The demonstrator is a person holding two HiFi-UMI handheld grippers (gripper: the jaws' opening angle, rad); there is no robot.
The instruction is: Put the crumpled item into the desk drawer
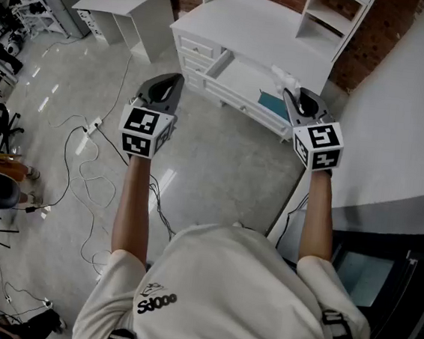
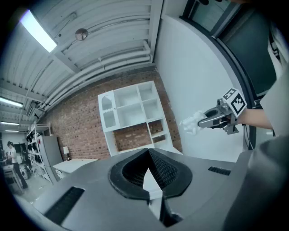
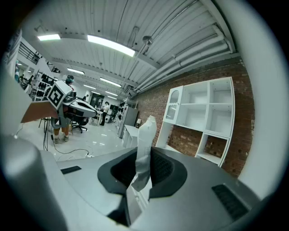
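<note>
1. The step in hand is the carry to the drawer; the right gripper (image 1: pixel 289 95) has its fingers clenched on the crumpled item (image 3: pixel 144 142), a white wad that sticks up from between them.
2. The wad is in the air, not yet put down; in the head view it shows against the right end of the open drawer (image 1: pixel 240 79), though how high above it cannot be told.
3. The left gripper (image 1: pixel 175 80) has its fingers closed together on nothing; it hangs level beside the right one, clear of the bench (image 1: pixel 235 17).
4. The drawer stands pulled out of the bench; a teal flat thing (image 1: pixel 272 103) lies at its right end, and the rest of its floor looks bare.
5. The next move, as I judge it, calls for the right gripper to go forward and down over the bare floor; the fingers should release low inside, since so light a wad may cling or drift.
</note>
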